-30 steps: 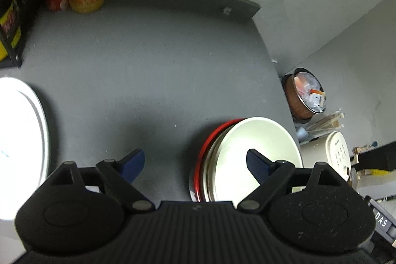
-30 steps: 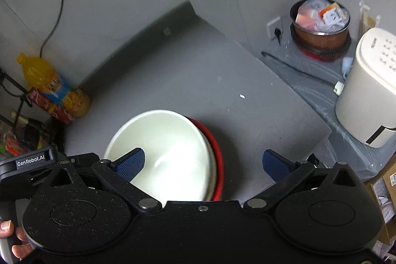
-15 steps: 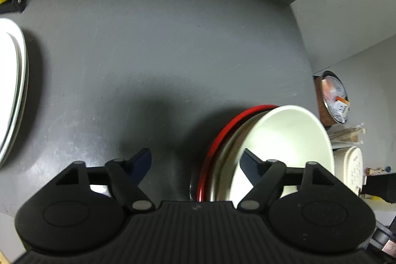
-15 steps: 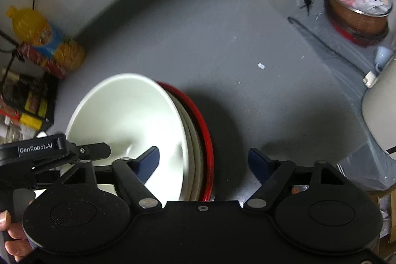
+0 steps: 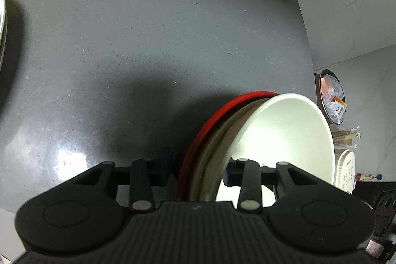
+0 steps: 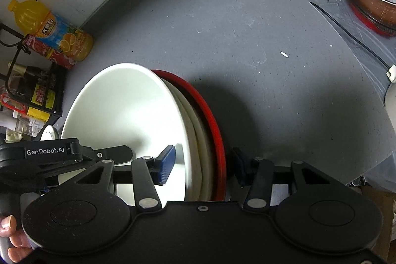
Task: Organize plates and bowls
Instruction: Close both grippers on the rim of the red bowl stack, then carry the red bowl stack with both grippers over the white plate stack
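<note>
- Both hand-held grippers have dropped toward the stack of bowls (image 5: 284,140) since the earlier frames, and their jaws have just been closing, with the stack's rims between them.
- Left hand-held gripper (image 5: 198,171): narrowed astride the near rims, one pad outside the red bowl (image 5: 222,110), one inside the white bowl (image 5: 292,135); whether the pads press yet I cannot tell.
- Right hand-held gripper (image 6: 204,165): half-closed astride the opposite rims, with a gap visible at the inner pad.
- Stack sits on the grey tabletop (image 5: 148,41), near its front edge.
- To do this well, I judge both should pinch all rims evenly, then lift level together.
- Right view alone shows the juice bottle (image 6: 49,29) and the other gripper's body; left view alone shows a white plate's edge (image 5: 2,24) at far left.
</note>
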Available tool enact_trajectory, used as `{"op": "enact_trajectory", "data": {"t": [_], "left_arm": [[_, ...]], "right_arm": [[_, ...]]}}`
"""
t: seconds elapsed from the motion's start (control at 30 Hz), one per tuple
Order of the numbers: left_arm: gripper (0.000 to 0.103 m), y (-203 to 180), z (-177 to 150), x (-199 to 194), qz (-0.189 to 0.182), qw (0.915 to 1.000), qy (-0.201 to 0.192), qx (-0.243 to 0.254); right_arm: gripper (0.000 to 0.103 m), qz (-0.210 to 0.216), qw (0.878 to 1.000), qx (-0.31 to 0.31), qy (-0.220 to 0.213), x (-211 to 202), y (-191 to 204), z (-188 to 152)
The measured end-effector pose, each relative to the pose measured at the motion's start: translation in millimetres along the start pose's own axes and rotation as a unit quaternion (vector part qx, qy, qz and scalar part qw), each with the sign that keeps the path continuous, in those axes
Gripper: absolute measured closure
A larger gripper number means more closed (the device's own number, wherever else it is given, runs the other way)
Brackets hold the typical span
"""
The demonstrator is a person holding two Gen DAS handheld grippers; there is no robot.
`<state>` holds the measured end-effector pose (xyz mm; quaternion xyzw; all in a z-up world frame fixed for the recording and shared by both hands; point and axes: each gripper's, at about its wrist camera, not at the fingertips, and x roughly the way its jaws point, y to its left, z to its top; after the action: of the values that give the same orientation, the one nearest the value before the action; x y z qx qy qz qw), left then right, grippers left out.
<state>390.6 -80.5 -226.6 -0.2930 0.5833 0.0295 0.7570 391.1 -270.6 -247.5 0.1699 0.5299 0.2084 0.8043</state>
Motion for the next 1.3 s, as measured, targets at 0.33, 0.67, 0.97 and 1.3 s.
{"op": "enact_trajectory", "data": {"t": [0.33,0.67,0.97,1.3], "left_arm": [[0.066,7,-3,-3,-0.006,0.9997,-0.011,-0.019],[0.066,21,-2,-13,-0.017,0.9988,-0.015,-0.044],[0.066,45,9,-39,-0.034,0.9967,-0.034,-0.065],[0.067,91,29,-76,-0.053,0.9947,-0.053,-0.07]], "right_arm": [[0.065,0.021,1.0,0.006,-0.006,-1,-8,2],[0.066,0.035,0.999,0.009,0.002,-1,1,8],[0.066,0.049,0.999,-0.011,0.002,1,38,16],[0.066,0.057,0.998,-0.033,-0.007,6,102,17]]}}
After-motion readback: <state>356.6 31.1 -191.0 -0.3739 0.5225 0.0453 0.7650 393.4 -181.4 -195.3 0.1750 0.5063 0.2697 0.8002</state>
